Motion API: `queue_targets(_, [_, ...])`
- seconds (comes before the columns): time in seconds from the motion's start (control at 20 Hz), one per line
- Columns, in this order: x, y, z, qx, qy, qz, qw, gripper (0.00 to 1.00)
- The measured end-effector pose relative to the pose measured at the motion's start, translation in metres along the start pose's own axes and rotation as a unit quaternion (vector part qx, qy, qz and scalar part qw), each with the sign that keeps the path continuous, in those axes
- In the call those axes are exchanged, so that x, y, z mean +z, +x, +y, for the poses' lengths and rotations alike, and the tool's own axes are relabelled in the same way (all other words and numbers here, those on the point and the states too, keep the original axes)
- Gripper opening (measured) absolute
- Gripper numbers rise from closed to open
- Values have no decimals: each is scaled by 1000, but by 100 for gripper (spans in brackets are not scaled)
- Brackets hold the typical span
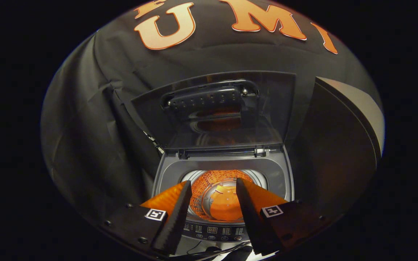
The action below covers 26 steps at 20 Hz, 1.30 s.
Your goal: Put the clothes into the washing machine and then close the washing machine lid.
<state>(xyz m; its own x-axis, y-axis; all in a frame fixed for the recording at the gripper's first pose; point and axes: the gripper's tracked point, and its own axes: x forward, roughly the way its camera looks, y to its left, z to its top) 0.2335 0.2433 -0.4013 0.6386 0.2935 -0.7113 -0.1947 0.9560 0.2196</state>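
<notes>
The grey top-loading washing machine (165,174) stands just ahead of me and below. Its see-through lid (212,108) is raised upright at the back, against the black cloth wall. The round drum (209,181) lies open between and beyond my fingers and is lit orange. A smooth orange shape (225,208) rests at the drum's bottom; I cannot tell whether it is cloth or the drum's base. My gripper (212,183) hovers over the front rim of the machine, open, with nothing between its fingers. The control panel (212,230) runs under the fingers.
A tall grey panel (354,108) stands close on the machine's right side. Black cloth hangs on the left and behind. Dark cables (212,250) lie below the control panel at the machine's front.
</notes>
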Motion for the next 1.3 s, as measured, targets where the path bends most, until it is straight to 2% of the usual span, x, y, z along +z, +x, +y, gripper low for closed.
queue_targets(0.2, [25,-11,8,-1,-10,-20,1000,98])
queue_targets(0.45, [74,-24,28,0,-31,-58,998,99])
queue_targets(0.75, [127,-17,35,-15,-37,-87,995,99])
queue_targets(0.9, [147,-5,28,-30,-37,-94,994,99])
queue_targets(1.3, [197,22,30,-37,-53,-121,991,99])
